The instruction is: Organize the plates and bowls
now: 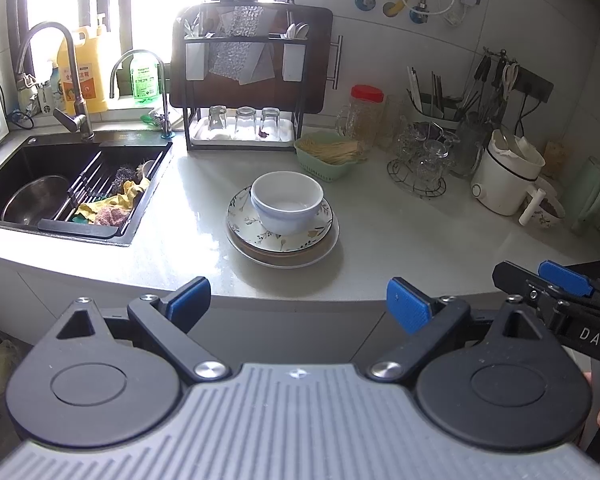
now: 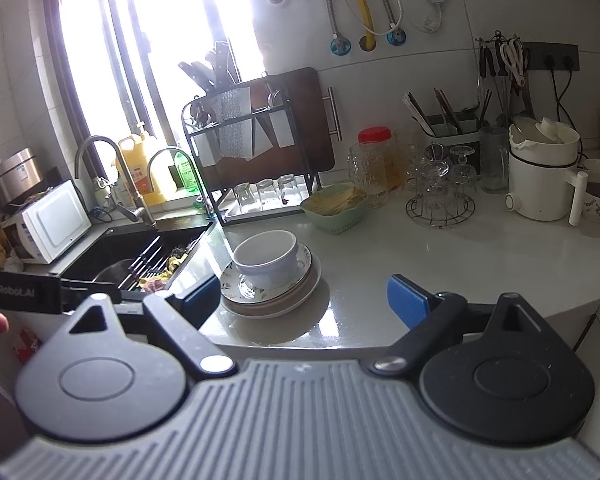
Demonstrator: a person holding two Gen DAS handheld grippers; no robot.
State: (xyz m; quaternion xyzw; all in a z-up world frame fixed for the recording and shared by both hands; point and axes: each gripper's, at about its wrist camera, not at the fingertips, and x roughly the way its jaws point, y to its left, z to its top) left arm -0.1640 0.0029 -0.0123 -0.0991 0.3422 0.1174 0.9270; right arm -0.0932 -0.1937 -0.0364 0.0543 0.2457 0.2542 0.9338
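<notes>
My left hand-held gripper (image 1: 298, 306) and right hand-held gripper (image 2: 298, 302) both hang spread and empty at the bottom of frame, short of the pale glossy surface (image 1: 400, 236), where a white ceramic bowl (image 1: 287, 200) sits on stacked floral plates (image 1: 280, 236) at centre.

Your left gripper (image 1: 298, 306) sits wide open short of the counter edge, facing the white bowl (image 1: 287, 201) stacked on the plates (image 1: 282, 240), sink (image 1: 60, 196) to the left.
</notes>
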